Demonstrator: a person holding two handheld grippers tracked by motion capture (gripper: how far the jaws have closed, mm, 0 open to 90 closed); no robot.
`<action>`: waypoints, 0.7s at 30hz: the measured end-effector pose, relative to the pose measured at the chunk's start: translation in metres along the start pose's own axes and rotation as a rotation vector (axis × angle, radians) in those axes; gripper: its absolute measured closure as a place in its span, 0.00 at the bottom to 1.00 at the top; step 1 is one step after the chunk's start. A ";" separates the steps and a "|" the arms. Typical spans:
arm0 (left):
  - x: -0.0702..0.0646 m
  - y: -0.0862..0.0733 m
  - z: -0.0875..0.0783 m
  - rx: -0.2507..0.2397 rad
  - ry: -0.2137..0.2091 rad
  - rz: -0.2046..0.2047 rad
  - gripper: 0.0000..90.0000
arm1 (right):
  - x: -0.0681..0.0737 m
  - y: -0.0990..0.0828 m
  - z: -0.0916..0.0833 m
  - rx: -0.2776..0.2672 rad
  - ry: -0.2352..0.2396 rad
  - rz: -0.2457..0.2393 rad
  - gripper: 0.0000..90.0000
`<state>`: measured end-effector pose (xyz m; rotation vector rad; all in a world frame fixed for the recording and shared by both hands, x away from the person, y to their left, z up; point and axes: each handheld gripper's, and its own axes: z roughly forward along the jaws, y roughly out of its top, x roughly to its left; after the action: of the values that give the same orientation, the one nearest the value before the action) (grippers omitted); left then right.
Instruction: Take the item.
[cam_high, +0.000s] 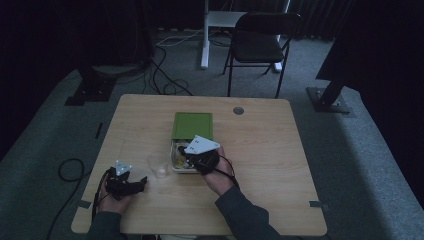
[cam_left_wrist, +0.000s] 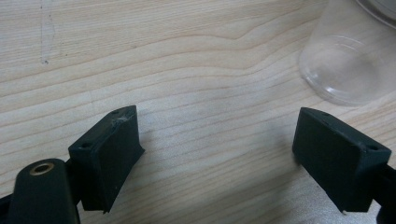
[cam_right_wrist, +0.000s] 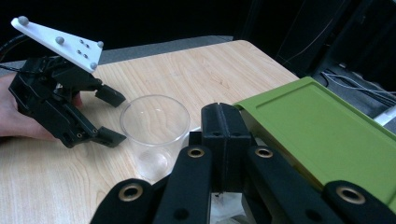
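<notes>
On the table (cam_high: 280, 150): one clear cup (cam_right_wrist: 154, 133), one green-lidded box (cam_right_wrist: 322, 128), two claws.

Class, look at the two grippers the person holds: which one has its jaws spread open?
The left gripper, resting on the table beside the clear cup, has its jaws wide apart; the right gripper, by the green-lidded box, has its jaws pressed together.

A clear plastic cup (cam_right_wrist: 154, 133) stands upright and empty on the table. A box (cam_high: 186, 162) with a green lid (cam_high: 193, 125) lies just beside it.
</notes>
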<state>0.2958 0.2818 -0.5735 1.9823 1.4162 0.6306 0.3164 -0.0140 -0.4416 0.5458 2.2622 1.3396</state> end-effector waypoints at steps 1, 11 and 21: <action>0.000 0.000 0.000 0.000 0.000 0.000 0.18 | 0.001 0.001 0.000 -0.001 0.002 0.001 1.00; 0.000 0.000 0.000 -0.005 -0.001 0.001 0.18 | 0.005 0.008 0.005 -0.005 0.010 -0.015 1.00; 0.000 0.000 0.000 -0.006 -0.002 0.002 0.18 | 0.008 0.016 0.009 -0.017 0.021 -0.029 1.00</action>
<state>0.2958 0.2819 -0.5741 1.9791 1.4101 0.6334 0.3165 0.0043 -0.4325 0.4938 2.2647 1.3551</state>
